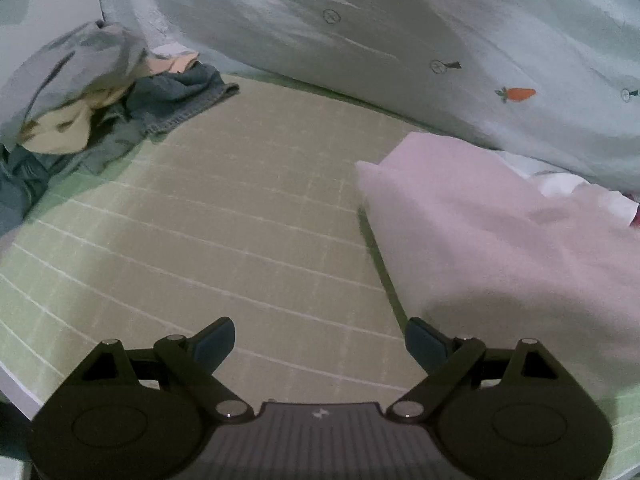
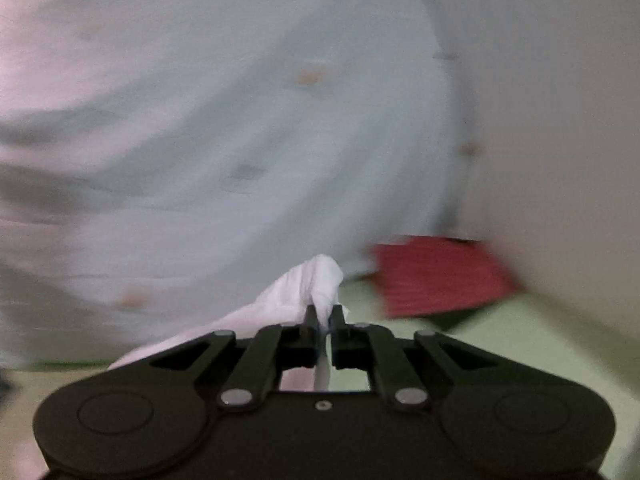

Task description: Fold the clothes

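A pale pink garment (image 1: 500, 240) lies on the green checked mat (image 1: 240, 240), to the right of my left gripper (image 1: 320, 340). My left gripper is open and empty, low over the mat, its right fingertip close to the garment's near edge. My right gripper (image 2: 325, 316) is shut on a fold of the same pale pink-white cloth (image 2: 296, 292), which bunches up in front of the fingers and trails off to the left. The right wrist view is motion-blurred.
A heap of unfolded clothes (image 1: 80, 100), grey-blue, cream and peach, lies at the mat's far left. A light blue quilt with carrot prints (image 1: 400, 40) runs along the back. A folded red garment (image 2: 440, 276) lies on the mat ahead and right of my right gripper.
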`<state>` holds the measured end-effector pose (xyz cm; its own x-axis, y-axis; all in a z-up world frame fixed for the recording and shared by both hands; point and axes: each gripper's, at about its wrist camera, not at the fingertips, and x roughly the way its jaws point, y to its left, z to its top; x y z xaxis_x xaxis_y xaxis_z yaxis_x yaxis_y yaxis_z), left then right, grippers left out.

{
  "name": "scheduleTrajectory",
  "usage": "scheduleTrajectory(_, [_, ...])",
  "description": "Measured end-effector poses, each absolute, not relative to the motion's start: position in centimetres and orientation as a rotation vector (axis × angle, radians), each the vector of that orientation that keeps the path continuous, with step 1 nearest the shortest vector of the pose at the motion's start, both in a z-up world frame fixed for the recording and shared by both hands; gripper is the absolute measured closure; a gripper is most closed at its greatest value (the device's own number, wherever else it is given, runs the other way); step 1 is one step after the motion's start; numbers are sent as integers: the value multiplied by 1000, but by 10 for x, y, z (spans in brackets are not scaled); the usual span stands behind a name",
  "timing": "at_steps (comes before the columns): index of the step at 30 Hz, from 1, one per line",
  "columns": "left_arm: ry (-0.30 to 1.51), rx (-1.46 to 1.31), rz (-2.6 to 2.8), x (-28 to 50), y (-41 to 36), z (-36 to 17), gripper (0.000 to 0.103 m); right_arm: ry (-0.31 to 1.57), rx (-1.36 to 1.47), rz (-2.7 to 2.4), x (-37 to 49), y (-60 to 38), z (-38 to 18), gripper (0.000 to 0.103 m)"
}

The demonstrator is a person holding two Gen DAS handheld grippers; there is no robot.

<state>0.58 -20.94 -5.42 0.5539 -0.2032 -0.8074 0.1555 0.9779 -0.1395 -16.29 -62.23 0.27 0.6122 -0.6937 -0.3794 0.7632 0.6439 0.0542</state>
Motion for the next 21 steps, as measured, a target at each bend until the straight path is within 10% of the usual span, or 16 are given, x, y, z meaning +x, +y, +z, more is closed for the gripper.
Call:
scheduleTrajectory(8, [967, -141, -181, 10, -247, -50, 11, 559, 389, -910, -187, -708, -64, 88])
scheduleTrajectory(13, [940, -131, -161, 23, -259, -39, 11, 552, 509, -877, -189, -728, -79, 47])
scheduleTrajectory(21, [967, -76, -156, 71, -272, -43, 11, 507, 539, -824, -147, -710, -82, 25])
